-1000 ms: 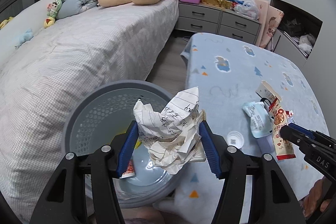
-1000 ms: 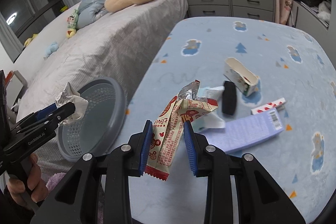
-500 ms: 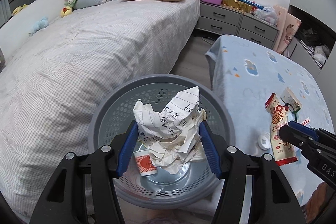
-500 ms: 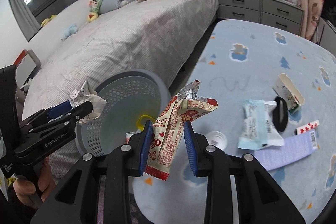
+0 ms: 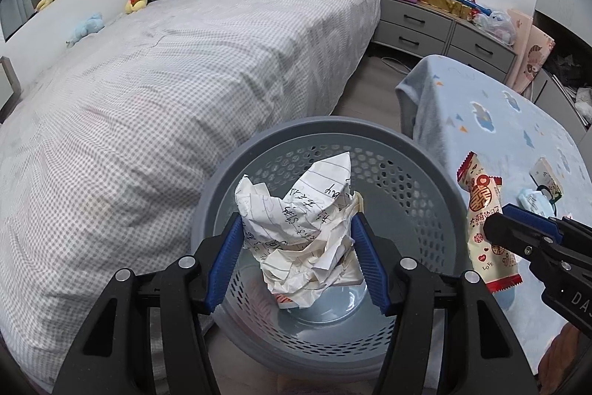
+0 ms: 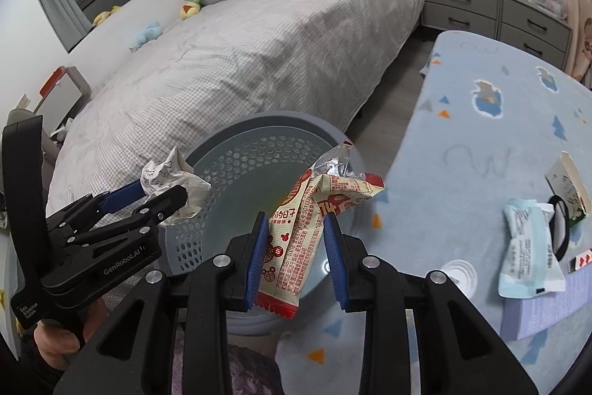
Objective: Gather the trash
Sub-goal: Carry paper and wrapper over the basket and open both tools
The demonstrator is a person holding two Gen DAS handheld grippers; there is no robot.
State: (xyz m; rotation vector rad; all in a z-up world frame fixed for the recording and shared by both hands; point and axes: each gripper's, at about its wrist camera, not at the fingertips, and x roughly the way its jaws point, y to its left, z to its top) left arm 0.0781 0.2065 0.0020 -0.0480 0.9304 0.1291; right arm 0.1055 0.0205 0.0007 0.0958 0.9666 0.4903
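**Over the bin: two loads lined up for the drop**

Dead centre of the left wrist view, the left hand-held gripper is clamped on a crumpled ball of lined paper, blue pads pressing its sides at a middling spread because the wad is bulky. It hangs right above the mouth of the grey perforated bin, which stands on the floor between the bed and the desk with its blue patterned cloth. That placement makes sense: let go from here and the paper should fall straight in. Some rubbish already shows at the bottom, partly hidden behind the wad.

Over at the lower middle of the right wrist view, the right hand-held gripper is squeezed narrow on a red-and-cream snack wrapper, thin enough that the pads nearly meet. The wrapper's torn silver top points up toward the bin's near rim; it looks to sit over the rim's edge rather than the centre, so I'd judge this one needs to travel a touch further before release.

Right side of that same frame, more trash waits on the desk: a pale blue packet, a small open carton, a white round lid and a lilac flat pack. Plenty left to collect.
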